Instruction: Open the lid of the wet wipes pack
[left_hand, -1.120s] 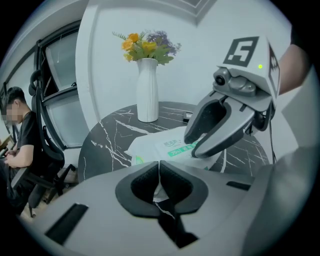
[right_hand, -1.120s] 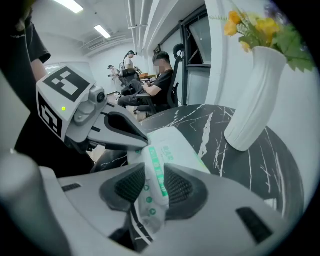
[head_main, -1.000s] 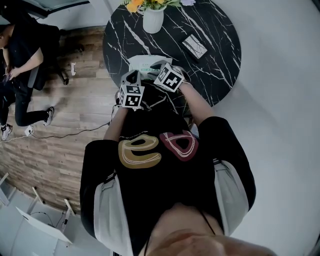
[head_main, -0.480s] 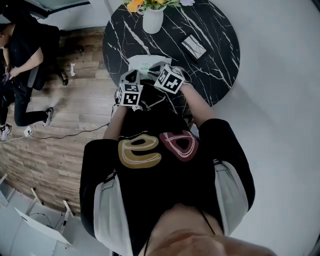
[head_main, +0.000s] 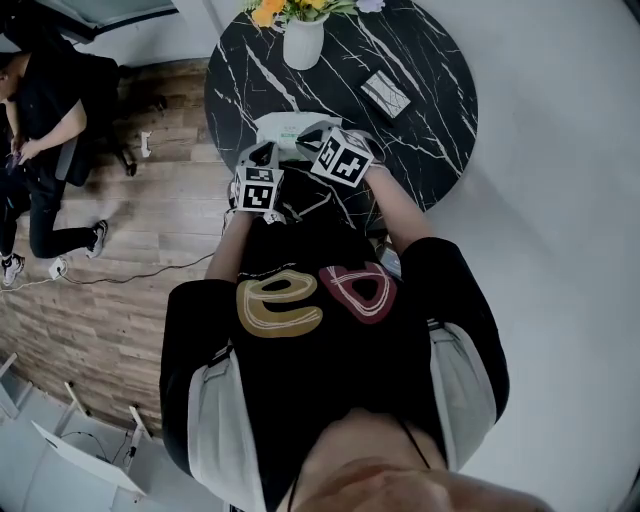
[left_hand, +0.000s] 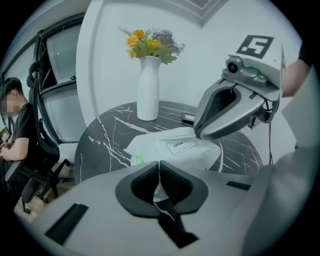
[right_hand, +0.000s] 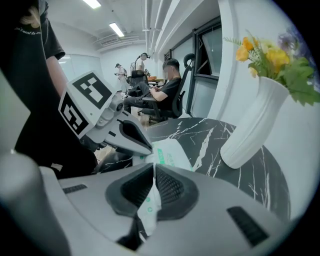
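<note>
The white wet wipes pack (head_main: 283, 127) lies near the front edge of the black marble table (head_main: 430, 60). Its lid label reads OPEN (left_hand: 178, 145). My left gripper (left_hand: 159, 176) is shut on a fold of the pack's white film at the near edge. From the right, my right gripper (right_hand: 153, 183) is closing its jaws, and the pads pinch white film printed with green dots. In the head view both grippers, left (head_main: 262, 156) and right (head_main: 312, 136), meet over the pack. The right gripper's fingers (left_hand: 220, 117) hang over the lid label.
A white vase with yellow flowers (head_main: 305, 40) stands at the table's far edge. A small flat packet (head_main: 388, 92) lies to the right. A seated person (head_main: 40, 110) in an office chair is at the left on the wood floor.
Both grippers stay at the pack's near edge. The left marker cube has edged slightly up the picture.
</note>
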